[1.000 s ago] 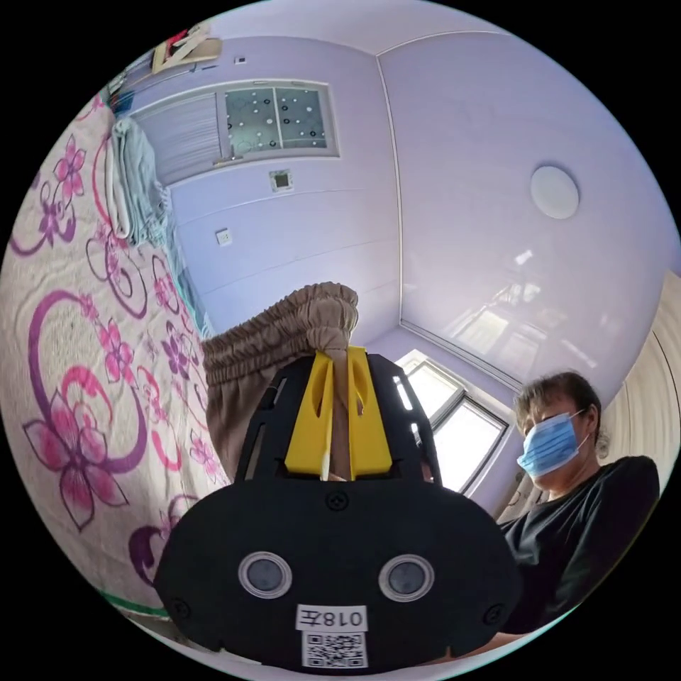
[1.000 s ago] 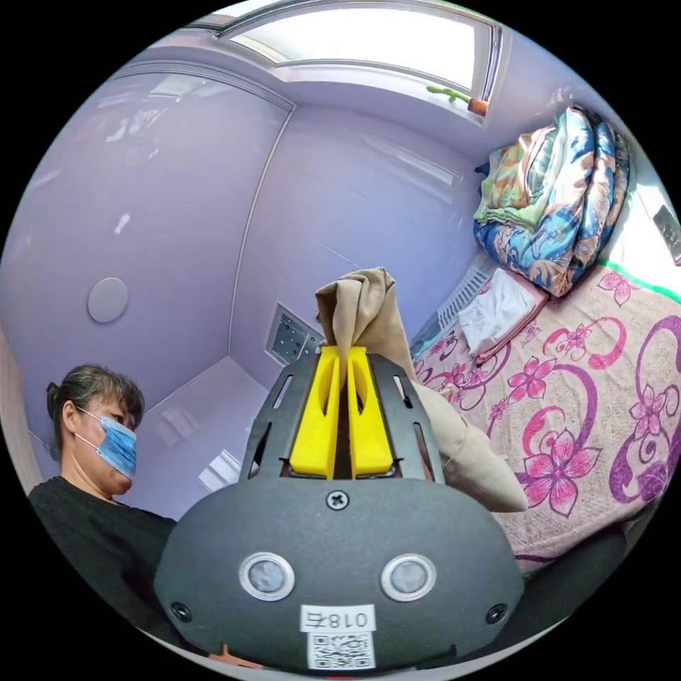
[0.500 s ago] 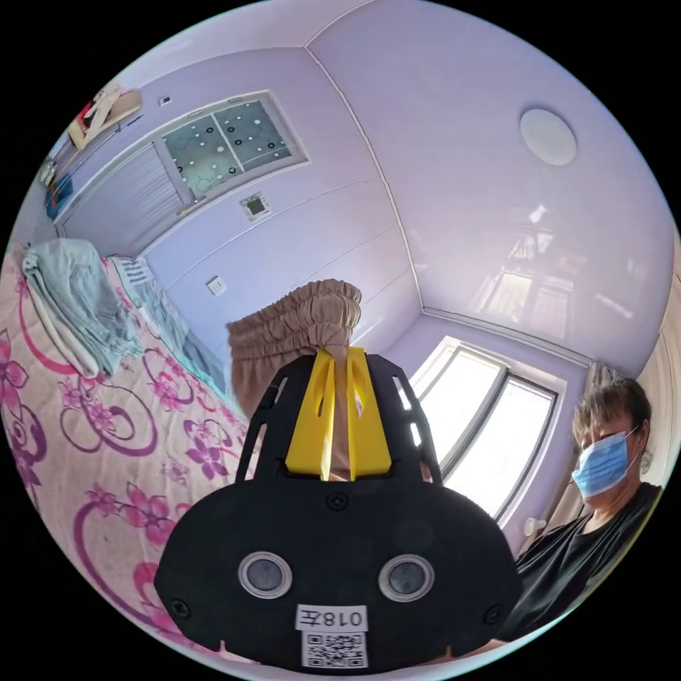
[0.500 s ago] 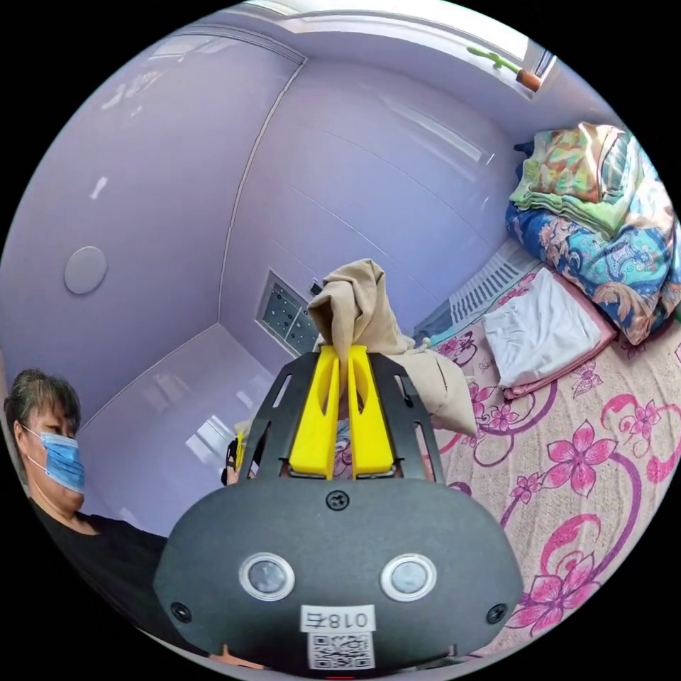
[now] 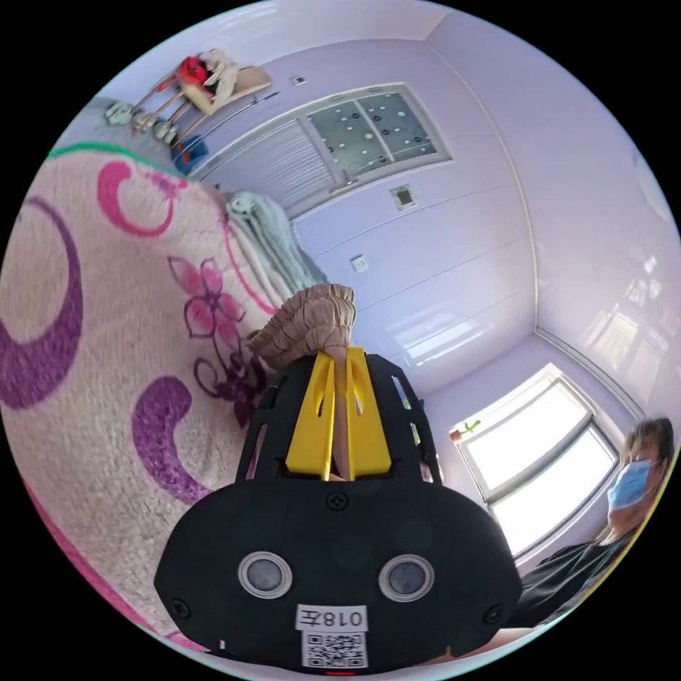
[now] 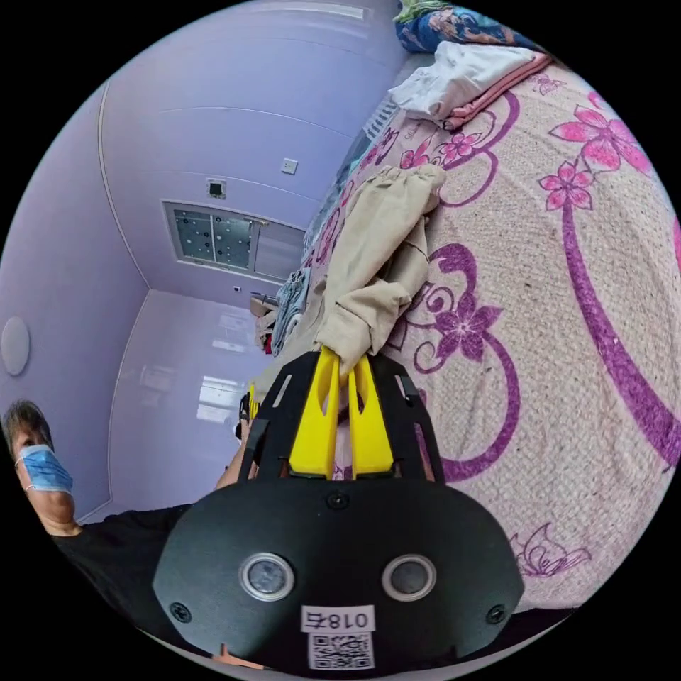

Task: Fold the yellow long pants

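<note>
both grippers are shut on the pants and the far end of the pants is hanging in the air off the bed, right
Not quite. Both the left gripper and the right gripper are shut on the pants, but the far end lies on the flowered bedspread, not in the air. The right gripper view shows it.

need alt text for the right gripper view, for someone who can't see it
The right gripper has its yellow jaws shut on a bunched end of tan pants, which trail away across a bedspread printed with pink and purple flowers. Folded clothes lie at the bed's far end, and a person in a black top is at the lower left, against lilac walls.
</note>
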Demonstrator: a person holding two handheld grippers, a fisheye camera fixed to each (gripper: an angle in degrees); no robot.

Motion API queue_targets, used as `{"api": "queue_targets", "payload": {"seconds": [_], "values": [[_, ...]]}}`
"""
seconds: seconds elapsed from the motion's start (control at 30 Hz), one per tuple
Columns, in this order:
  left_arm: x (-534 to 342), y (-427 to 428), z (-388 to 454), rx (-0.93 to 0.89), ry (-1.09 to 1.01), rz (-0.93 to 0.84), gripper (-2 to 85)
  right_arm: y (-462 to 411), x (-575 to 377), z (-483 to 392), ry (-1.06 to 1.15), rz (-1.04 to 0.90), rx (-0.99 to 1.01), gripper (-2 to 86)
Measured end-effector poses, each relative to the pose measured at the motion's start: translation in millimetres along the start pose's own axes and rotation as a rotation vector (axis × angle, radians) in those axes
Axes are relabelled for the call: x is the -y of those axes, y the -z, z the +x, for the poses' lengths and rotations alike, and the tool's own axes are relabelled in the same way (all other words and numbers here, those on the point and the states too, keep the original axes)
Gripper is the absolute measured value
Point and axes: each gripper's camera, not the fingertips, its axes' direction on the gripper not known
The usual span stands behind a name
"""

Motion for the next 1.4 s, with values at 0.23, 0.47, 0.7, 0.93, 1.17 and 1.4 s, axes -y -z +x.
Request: {"api": "queue_targets", "payload": {"seconds": [0.23,0.47,0.7,0.93,1.17,1.4], "values": [[16,110,-79,0.149,0.155,-0.011,2.6,-14,-13,-2,0.081,-0.309,-0.002,6.7],[-24,193,-41,0.176,0.083,-0.017,8.3,49,15,-1,0.2,-0.037,-0.123,11.0],[-65,238,57,0.051,-0.066,-0.025,6.3,8,88,62,-0.039,-0.092,0.03,16.4],[-74,249,121,0.005,-0.136,-0.06,4.8,-32,102,95,-0.264,-0.088,0.164,15.7],[-40,244,151,-0.061,-0.16,0.003,3.3,-27,121,50,-0.107,0.002,-0.041,1.2],[2,179,185,-0.098,-0.217,-0.069,1.5,46,118,-66,0.403,0.045,-0.445,-0.2]]}}
